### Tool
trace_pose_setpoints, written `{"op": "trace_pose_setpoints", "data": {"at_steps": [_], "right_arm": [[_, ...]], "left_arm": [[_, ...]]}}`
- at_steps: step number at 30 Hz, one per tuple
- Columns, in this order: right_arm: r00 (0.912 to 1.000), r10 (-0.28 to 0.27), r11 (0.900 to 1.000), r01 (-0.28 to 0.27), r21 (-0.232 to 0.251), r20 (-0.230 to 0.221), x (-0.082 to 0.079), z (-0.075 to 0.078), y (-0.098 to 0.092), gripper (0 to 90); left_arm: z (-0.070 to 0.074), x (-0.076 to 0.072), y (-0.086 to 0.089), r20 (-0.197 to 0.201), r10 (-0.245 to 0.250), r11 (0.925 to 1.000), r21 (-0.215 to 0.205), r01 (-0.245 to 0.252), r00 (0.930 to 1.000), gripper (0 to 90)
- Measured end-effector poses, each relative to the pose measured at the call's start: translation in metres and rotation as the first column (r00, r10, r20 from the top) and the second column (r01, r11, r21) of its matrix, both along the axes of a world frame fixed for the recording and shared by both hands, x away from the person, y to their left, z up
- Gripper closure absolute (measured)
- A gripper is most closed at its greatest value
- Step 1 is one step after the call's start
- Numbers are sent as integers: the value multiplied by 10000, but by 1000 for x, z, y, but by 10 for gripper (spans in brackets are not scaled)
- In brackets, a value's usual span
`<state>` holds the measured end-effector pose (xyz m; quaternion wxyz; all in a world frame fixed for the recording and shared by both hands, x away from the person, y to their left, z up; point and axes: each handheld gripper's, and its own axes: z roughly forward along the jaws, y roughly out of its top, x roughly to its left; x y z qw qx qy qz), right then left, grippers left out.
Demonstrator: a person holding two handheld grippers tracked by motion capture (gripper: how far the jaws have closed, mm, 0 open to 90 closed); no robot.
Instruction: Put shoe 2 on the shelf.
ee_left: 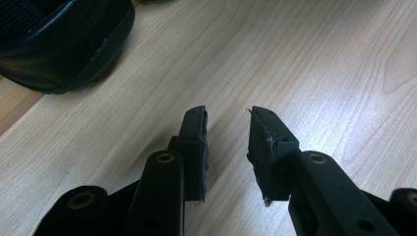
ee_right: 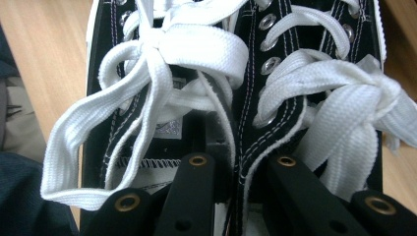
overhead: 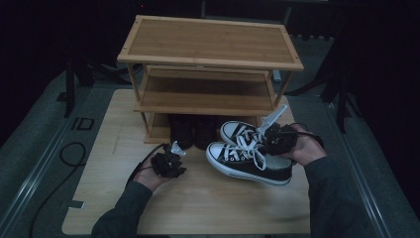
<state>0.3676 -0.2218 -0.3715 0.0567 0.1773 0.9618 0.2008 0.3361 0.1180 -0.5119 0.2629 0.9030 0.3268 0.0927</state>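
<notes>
A pair of black canvas sneakers [overhead: 247,161] with white laces and white soles lies side by side in front of the wooden shoe rack [overhead: 208,44], toes to the left. My right gripper [overhead: 277,139] is shut on the pair, one jaw inside each shoe. In the right gripper view the jaws pinch the two inner walls together at the right gripper [ee_right: 241,164], between the left sneaker's laces [ee_right: 196,49] and the right sneaker's laces [ee_right: 314,78]. My left gripper [overhead: 171,161] hovers over the bare table. In its own view the left gripper [ee_left: 226,115] stands open with nothing between the jaws.
A pair of black shoes [overhead: 190,130] stands on the rack's bottom shelf, and the toe of one black shoe [ee_left: 59,39] is close to my left gripper. The rack's middle and top shelves are bare. The light wooden table [overhead: 124,198] has room at the front and left.
</notes>
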Motion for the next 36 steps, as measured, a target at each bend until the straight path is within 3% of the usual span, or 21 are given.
{"op": "trace_pose_setpoints", "data": {"at_steps": [8, 15, 23, 29, 36], "right_arm": [[9967, 810, 9963, -810, 276, 1, -1, 13, 12, 857], [9883, 1521, 9869, -1522, 529, 70, -2, 28, 26, 857], [9789, 1970, 9744, -2016, 994, 545, -2, 54, 37, 856], [9801, 1801, 9703, -1910, 1482, 836, 6, 73, 42, 856], [9915, 875, 9824, -1019, 1567, 964, 25, 78, 51, 856]], "left_arm": [[4, 0, 8, 39, 252, 9995, -170, -251, 9997, 684], [4, 0, 13, 62, 363, 9991, -231, -361, 9993, 682], [5, -1, 16, 55, 437, 9987, -257, -436, 9990, 682], [5, -1, 14, 46, 370, 9991, -185, -369, 9993, 682], [5, -1, 14, 22, 369, 9991, -200, -368, 9993, 682]]}}
